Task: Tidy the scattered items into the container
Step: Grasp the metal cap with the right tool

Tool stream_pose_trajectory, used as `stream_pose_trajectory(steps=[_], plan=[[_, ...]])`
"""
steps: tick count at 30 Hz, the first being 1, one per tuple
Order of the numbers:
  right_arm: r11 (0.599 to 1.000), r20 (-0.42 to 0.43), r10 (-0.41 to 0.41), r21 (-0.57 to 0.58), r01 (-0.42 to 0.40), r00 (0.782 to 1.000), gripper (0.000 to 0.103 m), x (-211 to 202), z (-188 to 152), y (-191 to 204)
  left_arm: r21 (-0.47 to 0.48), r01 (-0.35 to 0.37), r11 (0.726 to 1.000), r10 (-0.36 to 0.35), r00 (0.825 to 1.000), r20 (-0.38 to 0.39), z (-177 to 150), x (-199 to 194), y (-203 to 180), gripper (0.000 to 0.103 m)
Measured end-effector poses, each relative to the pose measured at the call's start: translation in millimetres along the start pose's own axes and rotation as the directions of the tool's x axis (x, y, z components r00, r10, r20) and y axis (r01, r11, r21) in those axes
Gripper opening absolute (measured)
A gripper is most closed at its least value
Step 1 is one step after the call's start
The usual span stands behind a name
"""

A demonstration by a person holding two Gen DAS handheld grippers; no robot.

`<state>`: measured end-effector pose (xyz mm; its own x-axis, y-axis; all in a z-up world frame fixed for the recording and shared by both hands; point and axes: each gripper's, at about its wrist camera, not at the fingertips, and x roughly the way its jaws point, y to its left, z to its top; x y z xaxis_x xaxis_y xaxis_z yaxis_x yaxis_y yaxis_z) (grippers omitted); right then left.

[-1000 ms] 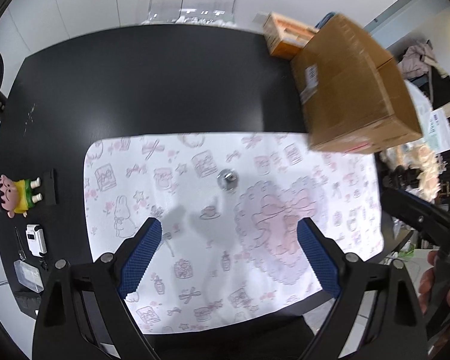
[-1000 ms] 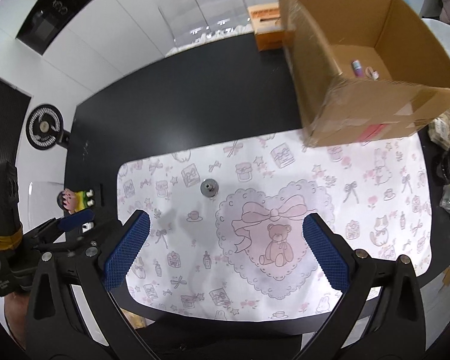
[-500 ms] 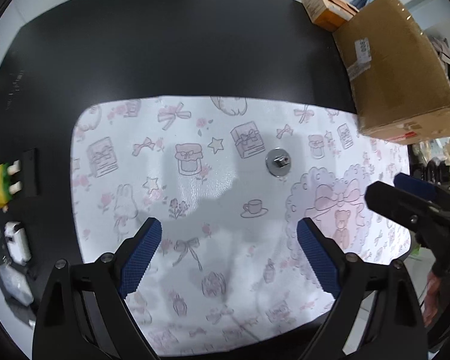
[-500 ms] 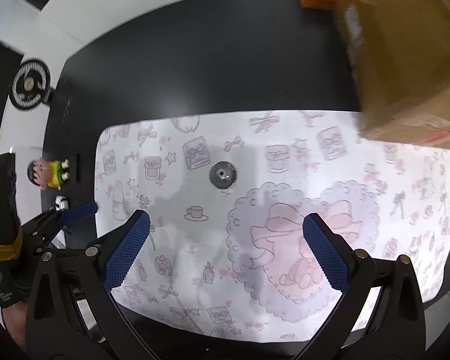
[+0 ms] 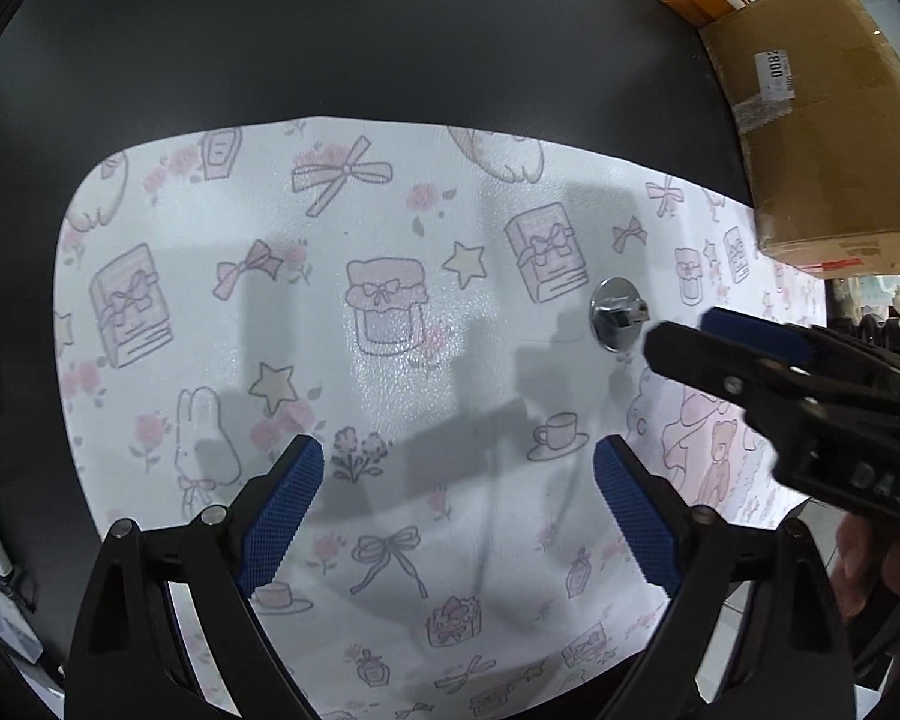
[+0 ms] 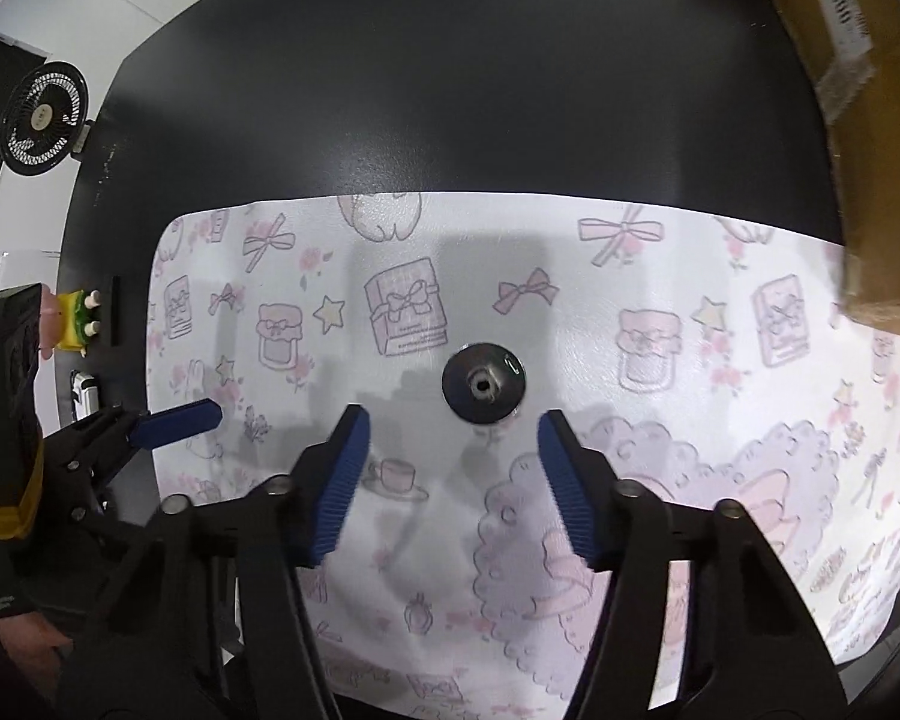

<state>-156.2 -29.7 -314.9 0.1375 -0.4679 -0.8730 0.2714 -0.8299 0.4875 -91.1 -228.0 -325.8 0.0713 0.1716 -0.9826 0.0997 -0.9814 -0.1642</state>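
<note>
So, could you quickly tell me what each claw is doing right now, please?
Left claw: open, holding nothing.
Right claw: open, empty, just short of the metal disc.

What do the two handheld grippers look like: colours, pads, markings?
Both are matte black plastic frames with silver screw heads. The left gripper and right gripper carry blue cross-hatched rubber pads on their fingers. The right one's body shows embossed letters, seemingly "DAS", in the left wrist view. The left one's body has a yellow band.

Bare mat [image 6: 570, 312] around metal disc [image 6: 483, 383]
</note>
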Motion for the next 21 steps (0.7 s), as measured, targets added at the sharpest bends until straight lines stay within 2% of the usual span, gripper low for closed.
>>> stream_pose_trajectory(steps=[4, 5, 7, 16, 18, 19, 21], plan=[[0.999, -0.026, -0.030, -0.045, 0.029, 0.999, 0.041, 14.4, 7.7, 3.5, -0.012, 0.021, 1.000, -0.021, 1.000, -0.017, 3.5, 7.6, 2.3, 0.091], [0.998, -0.035, -0.031, -0.048, 0.029, 0.999, 0.033, 17.6, 9.0, 3.6, -0.018, 0.027, 0.999, -0.028, 0.999, -0.016, 4.7, 8.6, 2.5, 0.091], [0.997, -0.057, -0.047, -0.057, 0.044, 0.997, 0.026, 24.6, 11.2, 4.0, -0.030, 0.041, 0.999, -0.041, 0.999, -0.015, 6.6, 10.9, 2.4, 0.091], [0.997, -0.075, -0.049, -0.064, 0.044, 0.996, 0.026, 35.6, 16.4, 1.2, -0.037, 0.050, 0.998, -0.051, 0.998, -0.021, 12.8, 14.2, -0.5, 0.091], [0.995, -0.078, -0.062, -0.078, 0.056, 0.995, 0.022, 36.9, 17.0, 3.3, -0.038, 0.049, 0.998, -0.050, 0.998, -0.023, 13.5, 14.9, -0.8, 0.091], [0.995, -0.082, -0.065, -0.085, 0.058, 0.995, 0.016, 37.7, 17.2, 4.3, -0.037, 0.049, 0.998, -0.050, 0.998, -0.023, 13.6, 14.9, -0.9, 0.091], [0.995, -0.086, -0.058, -0.088, 0.050, 0.995, 0.014, 39.6, 16.9, 6.7, -0.031, 0.046, 0.998, -0.046, 0.999, -0.025, 13.8, 15.0, -1.6, 0.091]])
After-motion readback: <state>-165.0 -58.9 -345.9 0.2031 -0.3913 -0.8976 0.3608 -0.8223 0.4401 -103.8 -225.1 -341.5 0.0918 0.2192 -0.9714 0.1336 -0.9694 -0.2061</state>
